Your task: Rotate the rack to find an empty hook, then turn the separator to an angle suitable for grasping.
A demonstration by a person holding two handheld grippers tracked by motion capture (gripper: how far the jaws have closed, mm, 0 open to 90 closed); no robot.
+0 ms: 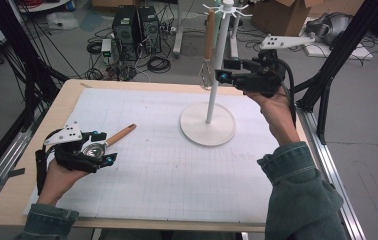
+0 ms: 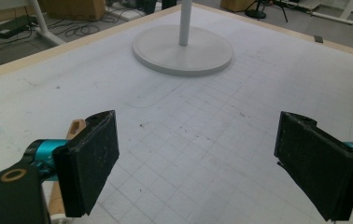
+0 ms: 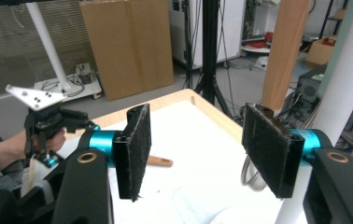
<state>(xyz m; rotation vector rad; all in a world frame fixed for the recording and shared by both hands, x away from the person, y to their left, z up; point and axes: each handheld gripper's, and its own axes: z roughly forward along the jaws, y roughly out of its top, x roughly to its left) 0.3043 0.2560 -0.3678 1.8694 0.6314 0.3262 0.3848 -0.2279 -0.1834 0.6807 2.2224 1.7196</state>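
Observation:
A white hook stand (image 1: 208, 125) rises from the far middle of the mat. A whisk (image 1: 209, 35) with a wooden handle hangs from one of its top hooks. My right gripper (image 1: 225, 70) is held up in the air just right of the pole, level with the whisk's wire head, open and holding nothing. In the right gripper view the whisk's handle (image 3: 284, 51) and the pole (image 3: 347, 93) stand beyond the right jaw. My left gripper (image 1: 104, 147) hovers open over a metal-bowled utensil (image 1: 93, 150) with a wooden handle (image 1: 122, 134) lying on the mat.
A white gridded mat (image 1: 167, 165) covers the wooden table (image 1: 72, 87). The stand's round base (image 2: 184, 51) lies ahead of the left gripper (image 2: 198, 163). Computers, cables and cardboard boxes (image 1: 282, 15) crowd the floor beyond the table. Black frame posts stand at both sides.

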